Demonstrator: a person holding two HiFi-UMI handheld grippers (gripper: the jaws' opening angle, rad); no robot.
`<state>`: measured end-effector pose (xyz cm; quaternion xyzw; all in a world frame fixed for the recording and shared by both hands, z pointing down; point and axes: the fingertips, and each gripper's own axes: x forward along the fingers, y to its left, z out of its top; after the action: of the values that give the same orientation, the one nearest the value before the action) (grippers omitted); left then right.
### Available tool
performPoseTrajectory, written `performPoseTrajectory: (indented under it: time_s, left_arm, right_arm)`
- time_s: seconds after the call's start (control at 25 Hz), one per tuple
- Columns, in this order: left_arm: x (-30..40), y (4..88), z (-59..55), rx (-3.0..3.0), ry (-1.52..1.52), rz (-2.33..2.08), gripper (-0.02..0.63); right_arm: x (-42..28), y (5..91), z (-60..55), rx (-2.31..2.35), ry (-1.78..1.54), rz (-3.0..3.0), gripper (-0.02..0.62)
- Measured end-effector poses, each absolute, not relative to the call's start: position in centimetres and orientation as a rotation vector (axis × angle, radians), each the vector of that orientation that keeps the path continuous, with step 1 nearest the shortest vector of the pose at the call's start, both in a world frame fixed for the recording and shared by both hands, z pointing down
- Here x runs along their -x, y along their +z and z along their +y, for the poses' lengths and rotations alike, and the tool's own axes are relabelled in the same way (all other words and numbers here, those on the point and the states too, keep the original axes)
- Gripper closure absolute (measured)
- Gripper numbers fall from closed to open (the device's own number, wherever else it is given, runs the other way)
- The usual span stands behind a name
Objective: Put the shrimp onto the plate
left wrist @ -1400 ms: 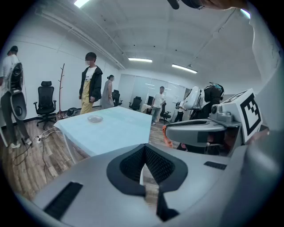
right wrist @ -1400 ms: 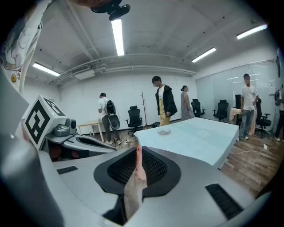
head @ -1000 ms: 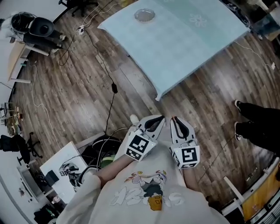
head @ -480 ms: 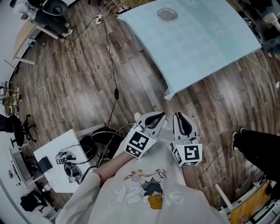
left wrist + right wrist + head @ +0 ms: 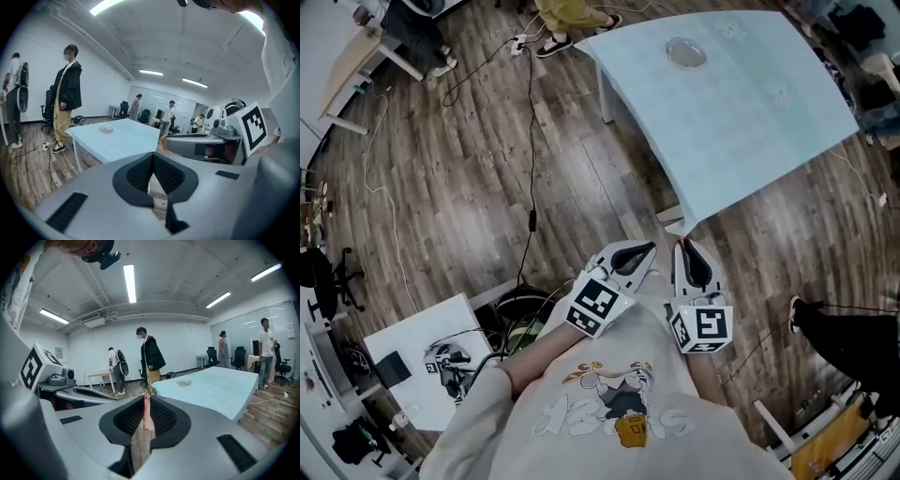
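A clear glass plate (image 5: 685, 52) rests near the far edge of a table covered in a light-blue cloth (image 5: 750, 122); it also shows in the left gripper view (image 5: 106, 129) and the right gripper view (image 5: 184, 382). Both grippers are held close to my chest, over the wooden floor just short of the table's near corner. My right gripper (image 5: 682, 249) (image 5: 144, 403) is shut on a thin pink shrimp (image 5: 146, 417), whose orange tip (image 5: 680, 243) sticks out past the jaws. My left gripper (image 5: 643, 249) (image 5: 153, 158) is shut with nothing in it.
A person in a black jacket and yellow trousers (image 5: 65, 93) (image 5: 150, 357) stands at the table's far side. Another person's dark legs (image 5: 853, 337) are at the right. Cables (image 5: 532, 141) trail over the floor, and a white desk (image 5: 422, 352) is at lower left.
The table has come nearer and slid right and down in the head view as I walk toward it. Both grippers keep the same pose at my chest.
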<state>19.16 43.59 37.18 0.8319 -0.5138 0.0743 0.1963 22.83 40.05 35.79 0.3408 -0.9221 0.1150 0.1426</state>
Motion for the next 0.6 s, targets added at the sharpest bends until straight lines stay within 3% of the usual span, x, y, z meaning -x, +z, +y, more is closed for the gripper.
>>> performPoseTrajectory:
  time_s: [0.6]
  left_arm:
    - [-13.1,37.9,40.9,-2.328,0.168,-1.41,0.598]
  right_arm:
    - [-16.0,36.7,37.8,-1.012,0.412,-2.649,0.537]
